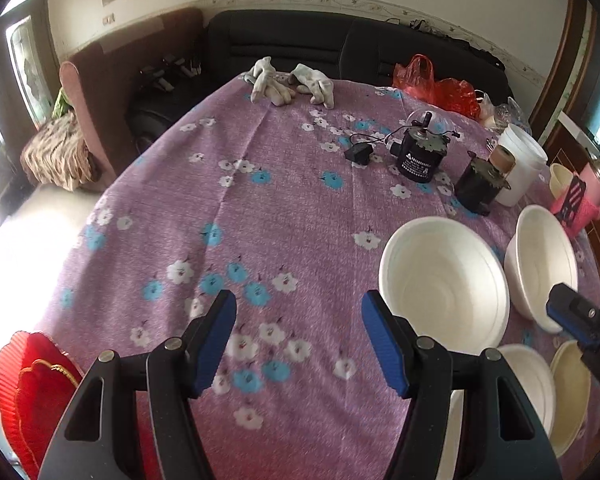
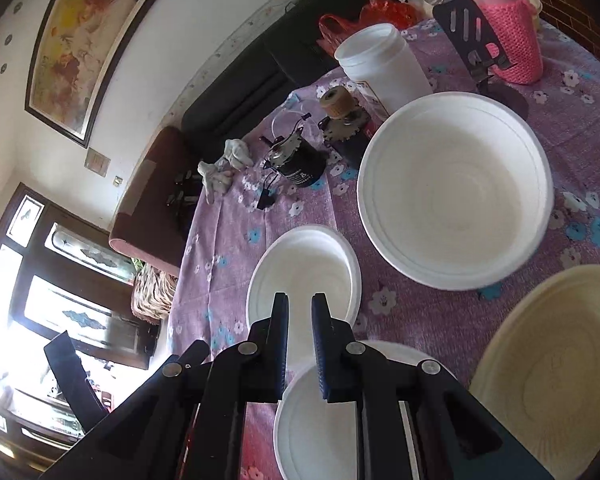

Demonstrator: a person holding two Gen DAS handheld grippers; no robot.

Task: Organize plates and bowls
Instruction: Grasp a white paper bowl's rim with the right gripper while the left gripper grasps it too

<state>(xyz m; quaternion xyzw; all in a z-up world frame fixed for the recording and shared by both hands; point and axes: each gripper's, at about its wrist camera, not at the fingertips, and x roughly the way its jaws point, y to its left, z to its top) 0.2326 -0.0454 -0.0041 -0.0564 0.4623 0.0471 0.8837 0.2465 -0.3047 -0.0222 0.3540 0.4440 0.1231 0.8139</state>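
Nearest us, our left gripper (image 1: 298, 340) hangs over bare purple flowered tablecloth (image 1: 260, 208) with its blue pads well apart and nothing between them. Our right gripper (image 2: 300, 344) has its jaws nearly together, only a thin gap showing, and grips nothing; its tip hovers above the dishes.

We count four dishes, all clustered toward the table's near right corner. Closest to the near edge sit a white shallow plate (image 2: 316, 420) and, just beside it, a cream plate (image 2: 556, 360). Behind them stand two white bowls: the left bowl (image 2: 304, 272) directly beyond the right gripper's tips, and the large bowl (image 2: 456, 192) nearer the right edge. All four are empty and lie apart from one another, unstacked as far as we can tell.

Farther back, clutter crowds the right side: two dark motor-like cylinders (image 1: 420, 160), a small black adapter (image 1: 358, 154) on a wire, a white plastic tub (image 2: 384, 62), a black phone stand (image 2: 476, 40) and a pink knitted bottle sleeve (image 2: 512, 44). At the far edge lie two pale gloves (image 1: 292, 84) and a red plastic bag (image 1: 440, 88), with a dark sofa (image 1: 300, 44) behind
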